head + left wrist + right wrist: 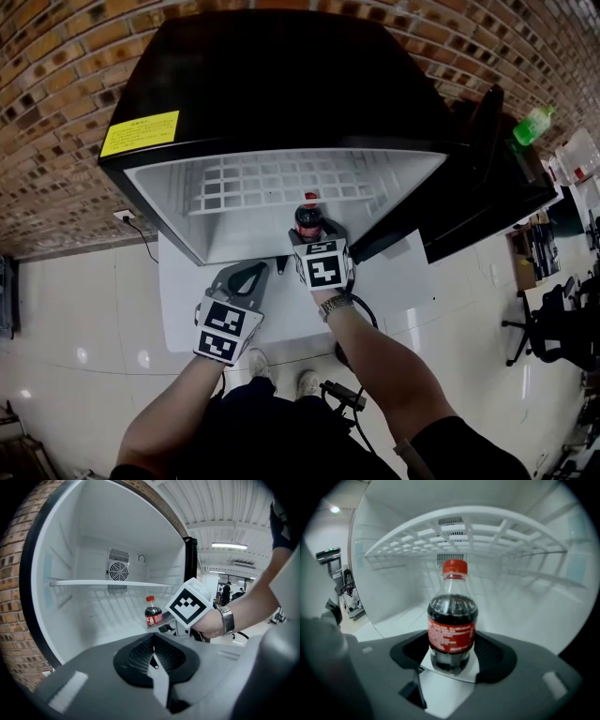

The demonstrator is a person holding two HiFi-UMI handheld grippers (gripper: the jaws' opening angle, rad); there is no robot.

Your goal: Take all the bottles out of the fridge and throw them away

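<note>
Red-brown brick wall (56,112) at back and left, with a white wall socket (125,216) low on it and a black cable (145,242) trailing from it over the glossy pale tile floor (84,319). Far right, a black office chair (548,323) among clutter too small to make out. The left gripper view shows a white ribbed ceiling (220,508) with a lit strip light (229,546).

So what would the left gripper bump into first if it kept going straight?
Probably the cola bottle between the right gripper's jaws, just inside the fridge; depth is hard to judge.
</note>
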